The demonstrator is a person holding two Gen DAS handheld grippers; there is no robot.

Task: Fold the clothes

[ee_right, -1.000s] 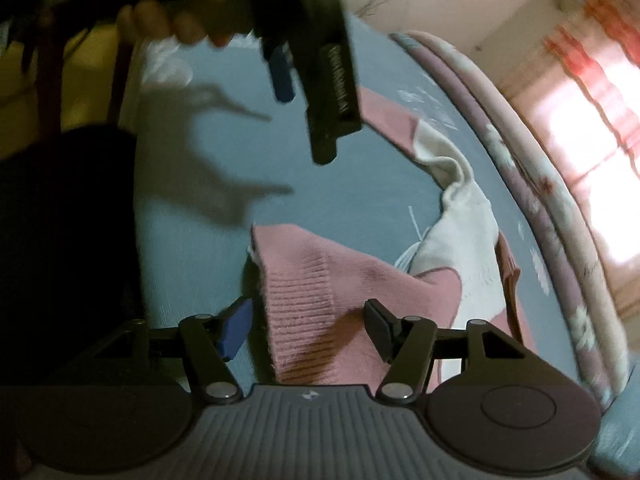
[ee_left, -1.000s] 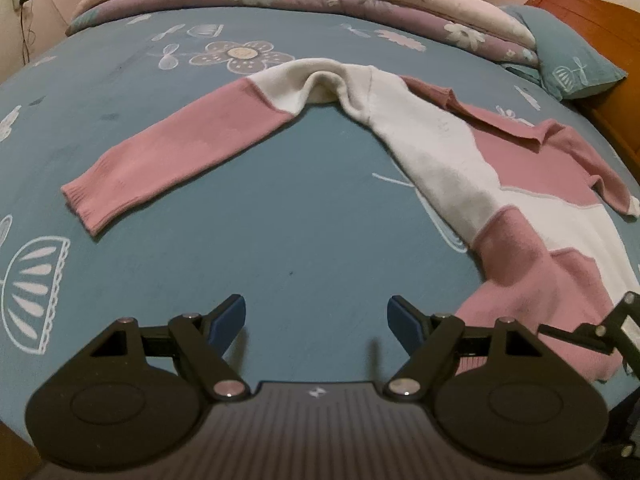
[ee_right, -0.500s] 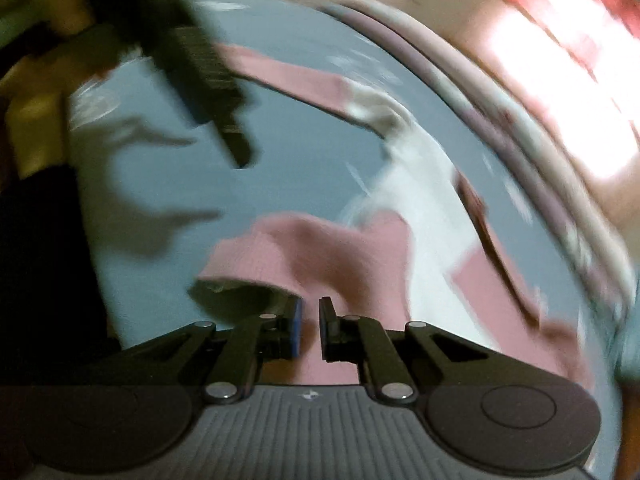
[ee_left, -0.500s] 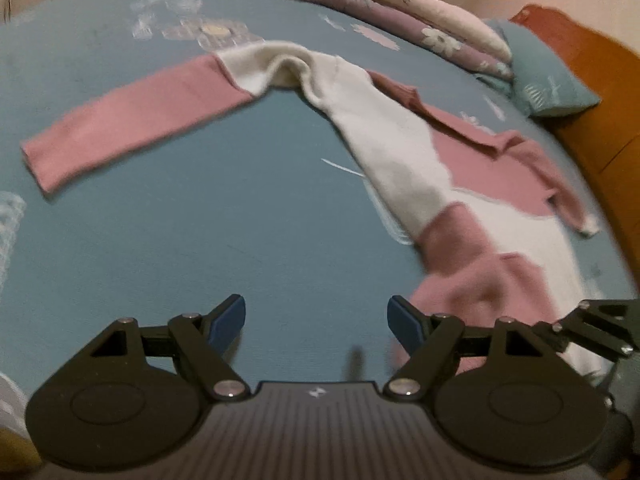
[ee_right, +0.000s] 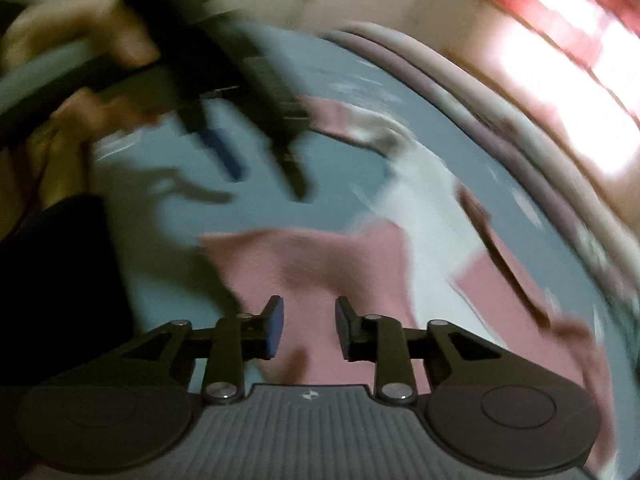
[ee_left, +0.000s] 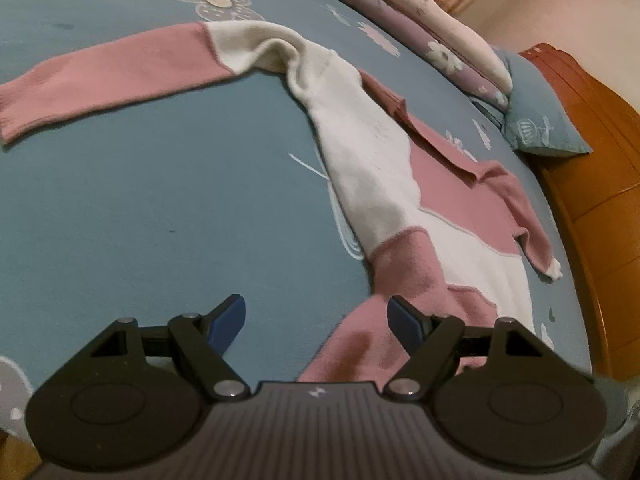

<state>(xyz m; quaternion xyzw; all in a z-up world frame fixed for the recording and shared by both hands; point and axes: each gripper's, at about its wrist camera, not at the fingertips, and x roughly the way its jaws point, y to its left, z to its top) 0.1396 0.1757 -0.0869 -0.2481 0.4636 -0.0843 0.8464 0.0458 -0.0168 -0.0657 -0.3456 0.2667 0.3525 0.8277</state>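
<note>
One sweater (ee_left: 384, 184) on the bed, pink and white, and it's the only garment out here. Two sleeves on it: one (ee_left: 112, 76) stretched long to the left, the other (ee_left: 528, 220) tucked short by the far edge. One pillow (ee_left: 536, 120) up by the headboard (ee_left: 592, 168). One folded floral quilt (ee_left: 432, 20) along the back. Two tongs, a left (ee_left: 316, 320) and a right (ee_right: 308, 328), each with two fingers. One blue bedsheet (ee_left: 160, 208) under it all.
</note>
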